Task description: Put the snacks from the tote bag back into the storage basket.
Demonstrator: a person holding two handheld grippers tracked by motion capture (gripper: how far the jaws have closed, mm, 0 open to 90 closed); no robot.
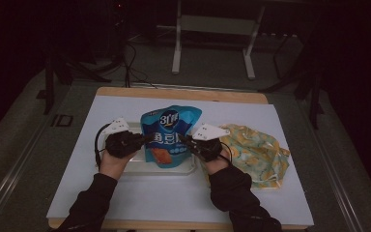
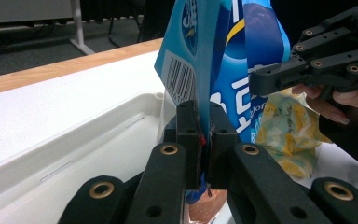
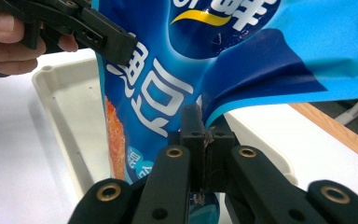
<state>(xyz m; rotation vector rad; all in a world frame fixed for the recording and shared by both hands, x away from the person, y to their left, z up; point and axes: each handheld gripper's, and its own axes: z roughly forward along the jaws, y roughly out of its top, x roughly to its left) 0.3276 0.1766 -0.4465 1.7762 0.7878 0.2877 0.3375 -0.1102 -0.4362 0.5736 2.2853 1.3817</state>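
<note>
Both grippers, left gripper (image 1: 142, 140) and right gripper (image 1: 187, 140), pinch the glossy blue plastic snack pouch (image 1: 170, 133) by thin side edges above the shallow white plastic tray (image 1: 137, 166); film may slip or tear.

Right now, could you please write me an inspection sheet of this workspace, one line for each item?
Surface: white mat on a wooden table.
Job's things: blue snack bag held above a white tray.
Clutter: yellow patterned cloth bag beside the tray.
Grippers: left gripper and right gripper each shut on a bag edge.
Cables: black cable by the left hand.
Surroundings: dark room, metal frame legs behind.
</note>
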